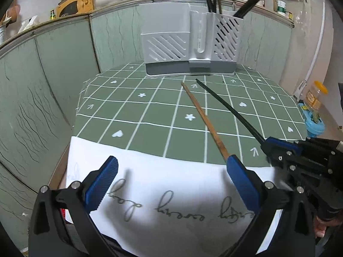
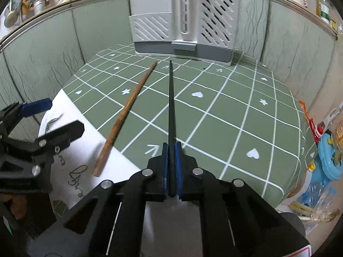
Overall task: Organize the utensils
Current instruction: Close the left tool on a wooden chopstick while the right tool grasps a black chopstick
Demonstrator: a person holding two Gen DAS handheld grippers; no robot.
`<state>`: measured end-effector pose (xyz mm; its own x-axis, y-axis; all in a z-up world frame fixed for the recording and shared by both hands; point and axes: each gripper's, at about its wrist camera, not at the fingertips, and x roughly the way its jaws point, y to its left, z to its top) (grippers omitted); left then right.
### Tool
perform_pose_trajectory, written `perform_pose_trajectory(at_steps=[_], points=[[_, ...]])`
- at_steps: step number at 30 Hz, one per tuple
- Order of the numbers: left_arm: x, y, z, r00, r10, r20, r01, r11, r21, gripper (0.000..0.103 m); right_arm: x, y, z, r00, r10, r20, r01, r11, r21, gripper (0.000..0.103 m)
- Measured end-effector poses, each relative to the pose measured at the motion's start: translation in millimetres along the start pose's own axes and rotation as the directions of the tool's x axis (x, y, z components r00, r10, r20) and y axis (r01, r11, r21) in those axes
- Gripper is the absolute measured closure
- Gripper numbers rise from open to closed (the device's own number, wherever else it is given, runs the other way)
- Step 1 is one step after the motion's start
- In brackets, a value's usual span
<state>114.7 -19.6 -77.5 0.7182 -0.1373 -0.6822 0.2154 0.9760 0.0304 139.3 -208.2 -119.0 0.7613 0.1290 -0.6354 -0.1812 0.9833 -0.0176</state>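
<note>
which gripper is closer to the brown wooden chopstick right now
Left. The left gripper stands open with the brown chopstick ending right at its right finger. The right gripper, beside it, is shut on the black chopstick.

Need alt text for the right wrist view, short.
The right gripper is shut on the thick end of a black chopstick pointing toward a grey utensil holder at the back of a green checked tablecloth. A brown wooden chopstick lies to its left.
</note>
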Motion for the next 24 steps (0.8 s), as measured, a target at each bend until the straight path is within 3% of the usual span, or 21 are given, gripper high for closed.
perform_pose_trajectory(at_steps=[8,13,19,22,24], points=[[6.3,-25.3,-2.2,0.999,-0.039,0.001,0.039,0.999,0.020,0.004,-7.4,-23.7,-3.2,1.000,-0.021,-0.005,0.021,0.999,0.040,0.097],[14.6,-42.3,-6.3,0.998,-0.057,-0.026,0.058,0.998,0.039,0.020,-10.3,-34.0,-4.1,1.000,-0.023,-0.001,0.023,0.998,0.054,0.097],[20.3,-54.2,-10.4,1.000,-0.006,-0.019,0.007,0.998,0.066,0.044,-13.1,-39.3,-5.4,1.000,-0.023,0.003,0.023,0.997,0.070,0.097],[18.8,-50.9,-10.6,0.999,0.043,-0.009,-0.043,0.997,0.064,0.067,-13.6,-39.8,-5.8,1.000,-0.026,0.003,0.026,0.997,0.070,0.097],[18.1,-45.7,-10.6,0.997,0.079,-0.003,-0.079,0.995,0.060,0.087,-13.3,-38.9,-5.7,1.000,-0.029,0.004,0.028,0.997,0.070,0.097]])
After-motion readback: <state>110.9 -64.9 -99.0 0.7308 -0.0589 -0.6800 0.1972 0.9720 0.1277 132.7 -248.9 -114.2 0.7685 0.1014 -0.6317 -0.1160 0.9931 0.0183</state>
